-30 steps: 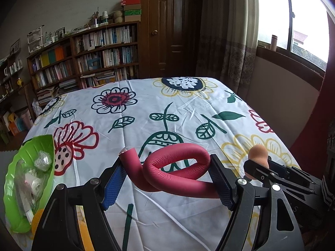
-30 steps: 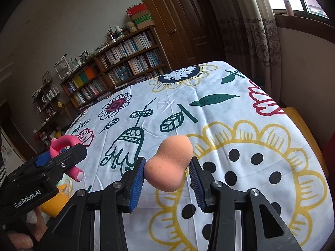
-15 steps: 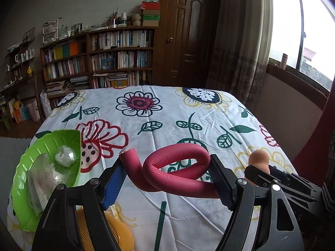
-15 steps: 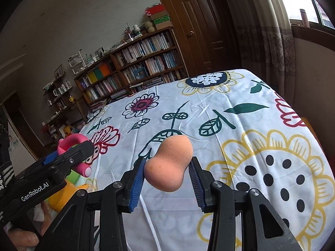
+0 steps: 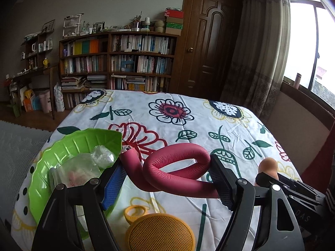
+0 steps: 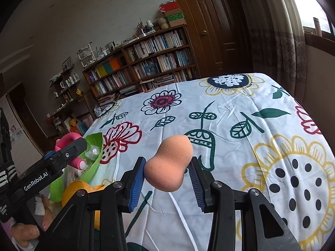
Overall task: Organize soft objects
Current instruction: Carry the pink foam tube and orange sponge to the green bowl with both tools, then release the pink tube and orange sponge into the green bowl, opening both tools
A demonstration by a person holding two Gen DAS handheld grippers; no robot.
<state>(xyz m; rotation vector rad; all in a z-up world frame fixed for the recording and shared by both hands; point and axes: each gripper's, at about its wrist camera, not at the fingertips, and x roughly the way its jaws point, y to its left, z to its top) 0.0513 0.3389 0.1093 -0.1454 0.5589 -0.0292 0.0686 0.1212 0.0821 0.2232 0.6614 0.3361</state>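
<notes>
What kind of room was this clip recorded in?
Most likely a lived-in home study or living room, not a lab. A wide wooden bookcase packed with books lines the back wall beside a panelled wooden door, and the work surface wears a floral tablecloth next to a curtained window.

- Big wooden bookcase (image 5: 117, 62) on far wall, shelves packed w/ books, boxes & clutter on top.
- Dark panelled door (image 5: 211, 48) just right of it.
- Patterned curtain (image 5: 263, 52) beside bright window (image 5: 303, 41), daylight coming in.
- Grey plain wall (image 5: 104, 2); grey mat (image 5: 18, 146) on wood floor at left.
</notes>
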